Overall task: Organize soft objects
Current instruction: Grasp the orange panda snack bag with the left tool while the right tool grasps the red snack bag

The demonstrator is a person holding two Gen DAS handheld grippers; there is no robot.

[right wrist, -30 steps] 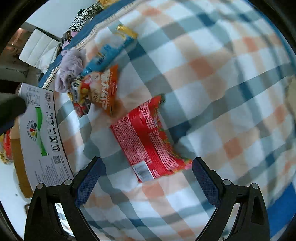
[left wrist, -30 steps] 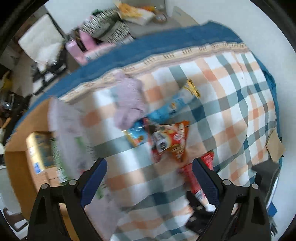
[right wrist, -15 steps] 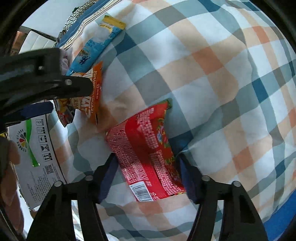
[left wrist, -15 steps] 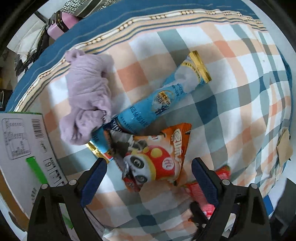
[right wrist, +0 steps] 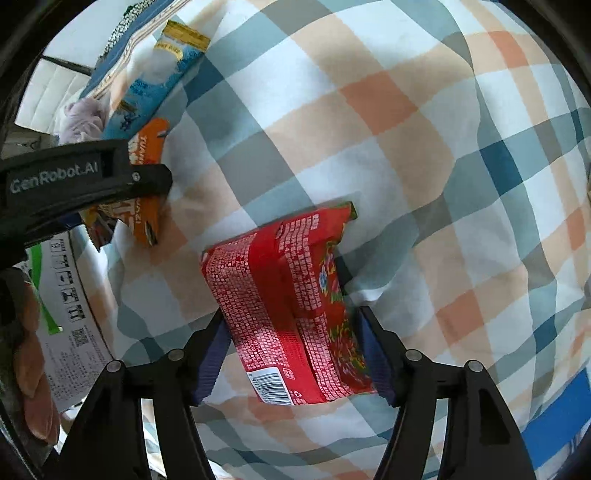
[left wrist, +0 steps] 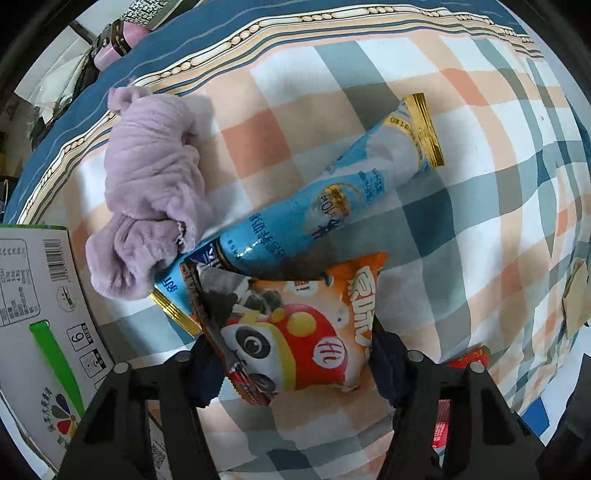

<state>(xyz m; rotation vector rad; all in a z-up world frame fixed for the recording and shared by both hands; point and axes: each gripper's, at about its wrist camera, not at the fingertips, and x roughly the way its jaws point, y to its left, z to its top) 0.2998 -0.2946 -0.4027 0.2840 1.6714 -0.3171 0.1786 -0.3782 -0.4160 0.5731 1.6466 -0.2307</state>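
Note:
On the checked bedspread point(left wrist: 461, 229) lie a lilac cloth point(left wrist: 147, 206), a long blue snack packet point(left wrist: 314, 218) and an orange panda snack bag point(left wrist: 299, 332). My left gripper point(left wrist: 291, 365) is shut on the orange panda bag, one pad at each side. My right gripper point(right wrist: 291, 354) is shut on a red snack packet point(right wrist: 288, 306), which looks lifted off the bedspread point(right wrist: 406, 147). The left gripper's arm point(right wrist: 81, 188) shows at the left of the right wrist view, over the orange bag point(right wrist: 147, 184).
A white printed cardboard box flap point(left wrist: 40, 332) lies at the left, also in the right wrist view point(right wrist: 66, 306). The blue bed border point(left wrist: 258, 22) runs along the far edge, with clutter and a pink bag point(left wrist: 118, 44) beyond.
Both grippers moved in and narrowed. The left one closed on the orange panda bag; the right one closed on the red packet and raised it.

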